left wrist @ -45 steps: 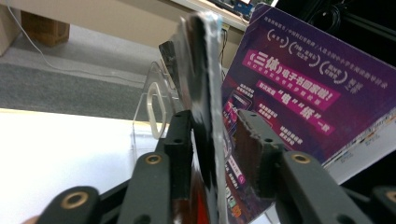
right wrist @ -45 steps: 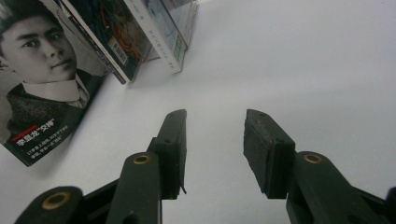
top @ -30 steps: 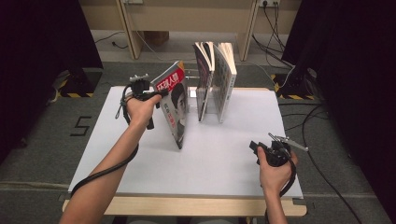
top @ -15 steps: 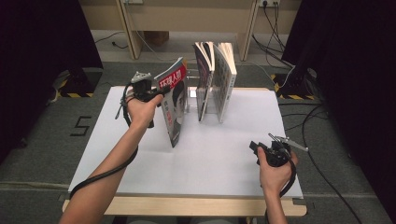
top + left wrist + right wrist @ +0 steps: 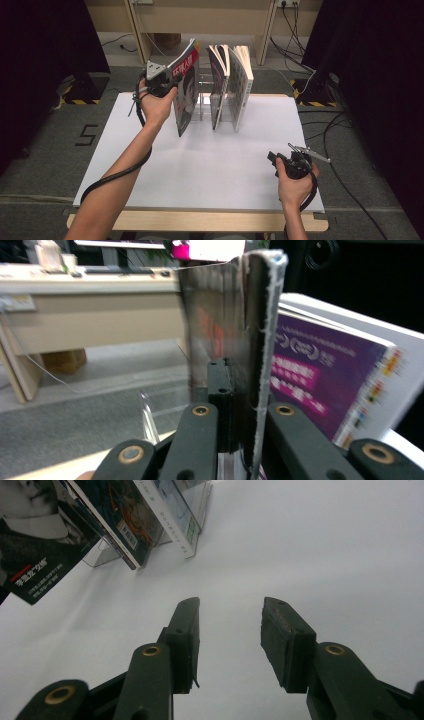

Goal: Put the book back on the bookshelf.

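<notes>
A magazine (image 5: pixel 186 95) with a red title and a face on its cover hangs tilted above the white table top (image 5: pixel 210 170), just left of a clear acrylic stand (image 5: pixel 206 100). My left gripper (image 5: pixel 172 84) is shut on its upper left edge. In the left gripper view the magazine's edge (image 5: pixel 255 315) rises between the jaws of the left gripper (image 5: pixel 245 412), whose pads press on it. Two more books (image 5: pixel 231 85) stand in the rack. My right gripper (image 5: pixel 274 159) rests open near the table's front right; nothing lies between the jaws of the right gripper (image 5: pixel 230 625).
A purple-covered book (image 5: pixel 320 380) stands close beside the held magazine. In the right gripper view the rack's books (image 5: pixel 135 520) and the magazine's lower corner (image 5: pixel 40 570) lie ahead. Wooden desks, cables and dark curtains ring the table.
The left hand has lifted the magazine up and slightly toward the back, so its bottom edge now hangs higher above the table. The right hand and its gripper have not moved.
</notes>
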The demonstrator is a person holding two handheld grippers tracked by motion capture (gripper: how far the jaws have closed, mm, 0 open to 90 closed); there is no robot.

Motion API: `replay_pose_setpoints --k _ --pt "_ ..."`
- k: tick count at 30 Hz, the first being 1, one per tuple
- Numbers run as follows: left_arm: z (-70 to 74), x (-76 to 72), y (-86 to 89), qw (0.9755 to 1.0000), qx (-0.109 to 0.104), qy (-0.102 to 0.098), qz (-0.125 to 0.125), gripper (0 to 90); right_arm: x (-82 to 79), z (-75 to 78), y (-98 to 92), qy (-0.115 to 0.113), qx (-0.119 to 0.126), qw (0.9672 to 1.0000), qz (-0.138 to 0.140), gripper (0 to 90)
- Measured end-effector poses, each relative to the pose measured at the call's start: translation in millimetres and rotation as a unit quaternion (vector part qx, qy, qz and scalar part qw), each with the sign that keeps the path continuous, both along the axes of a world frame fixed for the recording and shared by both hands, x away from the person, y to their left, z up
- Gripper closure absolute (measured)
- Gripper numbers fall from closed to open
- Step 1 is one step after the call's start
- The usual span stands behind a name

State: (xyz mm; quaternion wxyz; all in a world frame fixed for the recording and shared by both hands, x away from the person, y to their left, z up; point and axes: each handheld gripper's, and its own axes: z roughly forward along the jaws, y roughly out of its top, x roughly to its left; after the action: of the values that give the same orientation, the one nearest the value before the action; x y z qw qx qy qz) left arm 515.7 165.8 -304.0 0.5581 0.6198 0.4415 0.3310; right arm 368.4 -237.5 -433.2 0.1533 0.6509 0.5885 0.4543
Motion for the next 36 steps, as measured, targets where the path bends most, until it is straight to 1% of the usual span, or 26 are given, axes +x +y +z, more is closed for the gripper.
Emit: replay_pose_setpoints --k 1,3,6,7,8,9,10,12,15,16,18,20,21,22,23,25,27,29,31,32,33,36 --pt "-3.7 1.6 -0.3 1.0 -0.004 -0.007 0.004 86.4 0.0 0.0 0.3 0.0 0.001 1.0 0.0 59.7" --pt "-12.4 3.1 -0.5 0.9998 0.003 -0.014 0.013 86.3 0.1 -0.2 0.5 0.001 0.0 1.0 0.0 59.7" --pt "-33.4 6.5 0.7 0.9998 0.009 -0.001 0.017 86.2 0.3 -0.8 0.6 0.001 -0.001 1.0 0.0 59.7" --pt "-37.9 6.0 2.1 0.9998 0.005 -0.005 0.018 86.2 0.3 -0.8 0.6 0.001 -0.001 1.0 0.0 59.7" --pt "-40.4 5.1 3.4 0.9999 -0.002 -0.001 0.015 86.1 0.2 -0.6 1.1 0.003 0.0 1.0 -0.001 59.7" --pt "-41.5 3.7 3.6 0.9999 -0.001 -0.002 0.013 86.1 0.1 -0.5 1.2 0.003 0.0 1.0 0.0 59.7" --pt "-41.6 1.9 3.7 0.9999 0.002 -0.003 0.011 86.0 0.1 -0.5 1.2 0.003 0.0 1.0 0.0 59.7" --pt "-41.5 0.4 3.8 1.0 0.001 -0.001 0.009 85.9 0.6 -0.9 1.0 0.002 -0.003 1.0 0.001 59.7" --pt "-41.5 -2.4 3.4 0.9999 -0.003 0.013 -0.007 85.4 0.4 -1.6 2.1 0.004 -0.002 1.0 0.002 59.7" --pt "-41.4 -2.8 3.0 0.9997 -0.007 0.019 -0.011 84.8 0.5 -1.7 2.3 0.002 -0.004 1.0 0.003 59.7" --pt "-40.5 -3.5 3.2 0.999 -0.022 0.034 -0.018 82.5 -0.1 -0.9 3.4 0.004 0.0 1.0 0.001 59.7" --pt "-37.4 -4.1 2.9 0.9986 -0.026 0.04 -0.024 79.9 -0.3 -0.5 3.2 0.002 -0.001 1.0 0.002 59.7" --pt "-35.4 -4.2 2.9 0.9983 -0.032 0.041 -0.027 78.3 -0.3 -0.6 3.4 0.003 0.001 1.0 0.001 59.7" --pt "-32.7 -4.3 2.9 0.9981 -0.038 0.042 -0.026 76.6 -0.3 -0.6 3.2 0.004 0.001 1.0 0.001 59.7" --pt "-29.8 -4.2 3.0 0.9981 -0.039 0.042 -0.025 74.7 0.1 -1.1 2.7 0.002 -0.002 1.0 0.002 59.7" --pt "-24.5 -3.2 2.5 0.9976 -0.046 0.045 -0.024 70.9 0.1 -1.4 2.1 0.004 -0.001 1.0 0.002 59.7" --pt "-20.5 -1.2 1.2 0.9975 -0.046 0.05 -0.02 66.9 0.1 -1.4 2.3 0.006 0.003 1.0 0.0 59.7" --pt "-18.0 0.5 -0.6 0.9973 -0.046 0.055 -0.013 62.6 0.1 -1.3 1.8 0.004 0.001 1.0 0.001 59.7" --pt "-17.1 1.1 -1.8 0.9973 -0.045 0.057 -0.012 60.2 0.2 -1.0 1.4 0.003 -0.001 1.0 0.001 59.6" --pt "-16.3 2.6 -6.4 0.9976 -0.03 0.061 -0.011 58.8 0.1 -0.8 0.9 0.003 -0.001 1.0 0.0 59.6" --pt "-16.3 2.6 -6.4 0.9976 -0.03 0.061 -0.011 58.2 0.1 -0.8 0.9 0.003 -0.001 1.0 0.0 59.6" --pt "-16.3 5.7 -16.4 0.9976 -0.019 0.065 -0.013 56.2 -0.3 0.0 -1.1 0.002 0.002 1.0 -0.001 59.7"
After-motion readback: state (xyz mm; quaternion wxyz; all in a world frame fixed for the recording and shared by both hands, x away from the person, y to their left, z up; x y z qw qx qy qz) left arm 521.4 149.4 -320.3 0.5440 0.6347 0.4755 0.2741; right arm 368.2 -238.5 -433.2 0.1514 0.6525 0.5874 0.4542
